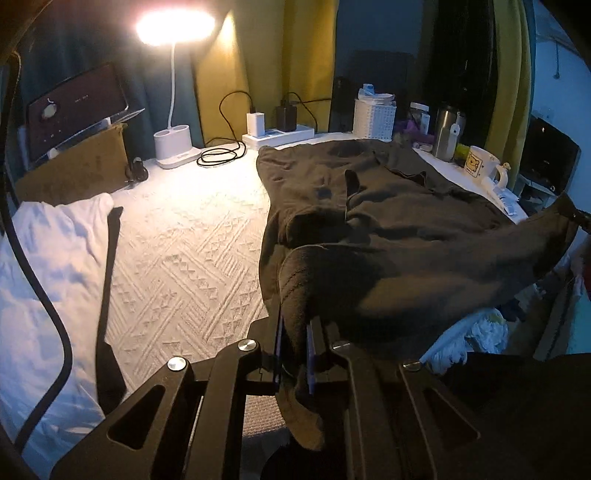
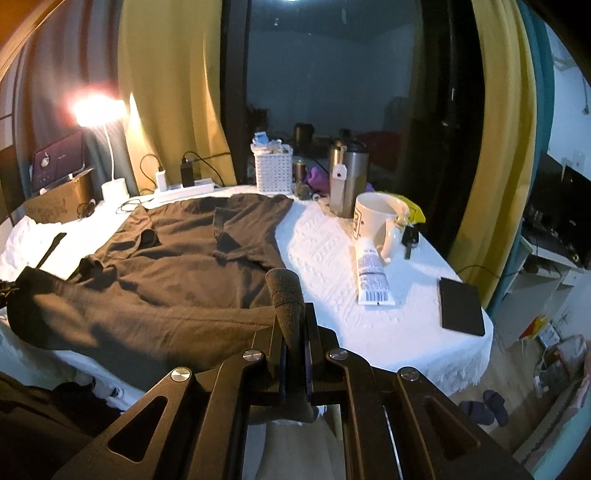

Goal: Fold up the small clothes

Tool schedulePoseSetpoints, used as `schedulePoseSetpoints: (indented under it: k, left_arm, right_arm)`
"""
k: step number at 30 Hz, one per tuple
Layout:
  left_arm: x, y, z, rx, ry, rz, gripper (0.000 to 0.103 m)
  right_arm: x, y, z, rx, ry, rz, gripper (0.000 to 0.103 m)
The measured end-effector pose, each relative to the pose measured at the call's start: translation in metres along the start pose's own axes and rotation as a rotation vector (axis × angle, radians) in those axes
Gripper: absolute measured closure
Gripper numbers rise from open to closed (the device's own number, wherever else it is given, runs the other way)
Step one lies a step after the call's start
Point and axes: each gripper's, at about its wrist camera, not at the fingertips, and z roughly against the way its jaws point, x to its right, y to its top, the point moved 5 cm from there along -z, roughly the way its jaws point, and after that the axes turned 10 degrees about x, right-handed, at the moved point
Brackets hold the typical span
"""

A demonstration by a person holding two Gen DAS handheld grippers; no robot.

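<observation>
A dark brown garment (image 1: 369, 206) (image 2: 184, 258) lies spread over the white textured tablecloth (image 1: 192, 236) (image 2: 325, 251). My left gripper (image 1: 294, 325) is shut on the garment's near edge, and a fold of cloth hangs down between its fingers. My right gripper (image 2: 293, 325) is shut on another near corner, with a roll of cloth standing up between its pads. Both corners are lifted off the table and the hem stretches between them. In the left wrist view the far right corner (image 1: 561, 218) is pulled up by the other gripper.
A lit desk lamp (image 1: 173, 26), power strip (image 1: 277, 134), white basket (image 1: 373, 118), steel flask (image 2: 347, 181), mug (image 2: 373, 218), tube (image 2: 371, 273) and black notebook (image 2: 461, 306) sit around the garment. A white folded cloth (image 1: 48, 266) lies at the left.
</observation>
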Motion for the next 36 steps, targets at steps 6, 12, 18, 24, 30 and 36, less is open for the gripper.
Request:
schedulePoseSetpoints:
  k: [6, 12, 18, 24, 30, 36]
  left_arm:
    - [0.006, 0.003, 0.002, 0.03, -0.007, -0.003, 0.095]
    - [0.005, 0.023, 0.024, 0.11, -0.019, 0.015, 0.095]
    - [0.006, 0.05, 0.043, 0.212, -0.021, 0.012, 0.095]
    - [0.004, 0.078, 0.043, 0.278, -0.011, -0.002, 0.095]
    - [-0.005, 0.097, 0.029, 0.298, 0.012, 0.006, 0.095]
    - [-0.015, 0.115, 0.01, 0.295, 0.031, 0.021, 0.095]
  right_arm:
    - [-0.002, 0.005, 0.002, 0.014, -0.002, 0.007, 0.097]
    - [0.002, 0.011, 0.007, 0.038, -0.015, 0.006, 0.097]
    - [0.005, 0.029, 0.015, 0.089, -0.025, 0.011, 0.097]
    - [0.01, 0.05, 0.01, 0.139, -0.045, 0.02, 0.097]
    - [0.01, 0.068, -0.011, 0.157, -0.051, 0.031, 0.097]
    - [0.009, 0.088, -0.043, 0.157, -0.051, 0.04, 0.097]
